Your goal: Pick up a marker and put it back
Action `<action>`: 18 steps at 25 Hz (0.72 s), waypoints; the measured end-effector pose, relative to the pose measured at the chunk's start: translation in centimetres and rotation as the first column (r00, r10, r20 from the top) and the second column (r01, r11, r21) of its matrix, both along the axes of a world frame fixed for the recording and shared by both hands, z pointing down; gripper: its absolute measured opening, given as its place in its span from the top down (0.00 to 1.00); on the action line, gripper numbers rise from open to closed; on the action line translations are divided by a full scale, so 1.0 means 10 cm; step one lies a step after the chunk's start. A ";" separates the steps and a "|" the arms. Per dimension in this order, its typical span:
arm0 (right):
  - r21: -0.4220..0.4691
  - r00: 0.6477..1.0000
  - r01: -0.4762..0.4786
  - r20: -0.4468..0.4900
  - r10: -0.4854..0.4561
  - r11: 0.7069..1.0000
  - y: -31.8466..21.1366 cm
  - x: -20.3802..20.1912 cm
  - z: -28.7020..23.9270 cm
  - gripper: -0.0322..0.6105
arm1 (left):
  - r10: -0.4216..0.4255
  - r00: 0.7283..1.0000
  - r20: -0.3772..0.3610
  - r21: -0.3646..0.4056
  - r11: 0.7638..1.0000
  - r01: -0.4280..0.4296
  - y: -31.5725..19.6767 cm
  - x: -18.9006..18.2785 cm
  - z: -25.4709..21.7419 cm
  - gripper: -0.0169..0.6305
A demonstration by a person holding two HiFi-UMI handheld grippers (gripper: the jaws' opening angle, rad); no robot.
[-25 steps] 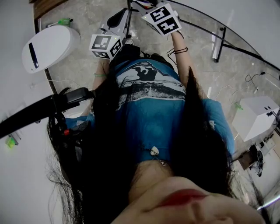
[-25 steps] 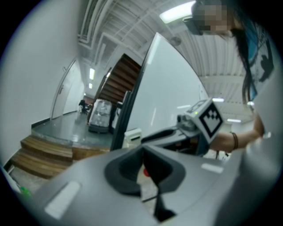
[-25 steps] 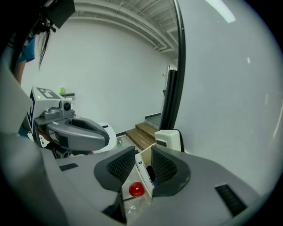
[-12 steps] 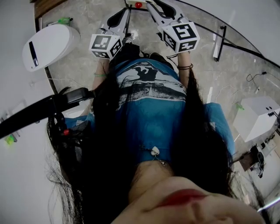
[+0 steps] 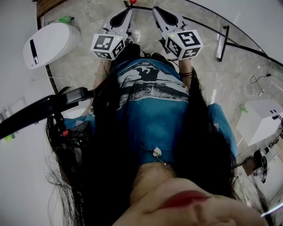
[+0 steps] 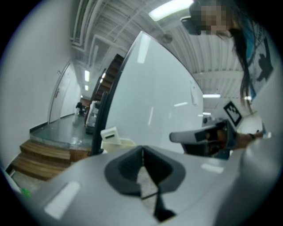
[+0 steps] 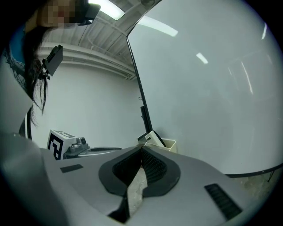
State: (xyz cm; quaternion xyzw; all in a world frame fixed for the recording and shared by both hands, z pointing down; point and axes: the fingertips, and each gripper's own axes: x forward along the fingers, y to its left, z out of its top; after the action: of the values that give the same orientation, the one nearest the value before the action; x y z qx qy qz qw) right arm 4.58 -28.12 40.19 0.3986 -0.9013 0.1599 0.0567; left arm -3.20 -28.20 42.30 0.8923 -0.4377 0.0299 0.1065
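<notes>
No marker shows clearly. A small green object lies on the floor at the far left; I cannot tell what it is. Both grippers are held side by side in front of the person's chest. My left gripper has its jaws closed together with nothing between them, as the left gripper view shows. My right gripper is shut too, with its ridged pads meeting on nothing in the right gripper view. A red dot sits just beyond both tips.
A big white board on a dark frame fills both gripper views. A cream tray at its foot holds a white block. A white rounded unit stands left, a white box right, and wooden steps far left.
The right gripper came down from its raised, tilted pose and now points forward beside the left one. Its jaws, apart half a second ago, are closed. The left gripper stayed put.
</notes>
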 end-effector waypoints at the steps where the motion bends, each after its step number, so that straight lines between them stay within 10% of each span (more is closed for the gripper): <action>1: -0.001 1.000 0.003 0.002 -0.003 1.000 0.00 0.02 -0.02 0.93 | -0.001 1.000 0.002 0.003 1.000 0.001 0.00 0.03 -0.03 0.97; 12: -0.048 0.993 0.116 0.001 -0.116 0.992 0.24 -0.18 0.14 0.93 | -0.132 0.991 -0.019 -0.017 0.991 0.131 0.22 -0.18 0.06 0.97; 18: -0.084 0.978 0.207 -0.006 -0.209 0.975 0.90 0.27 0.39 0.93 | -0.209 0.977 -0.044 -0.074 0.976 0.206 0.95 0.33 0.35 0.97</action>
State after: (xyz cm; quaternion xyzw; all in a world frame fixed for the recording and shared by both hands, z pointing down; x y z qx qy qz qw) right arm 7.24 -19.16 44.12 0.3005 -0.9302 0.1876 0.0965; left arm 0.09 -18.70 45.77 0.8379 -0.5243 0.0105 0.1513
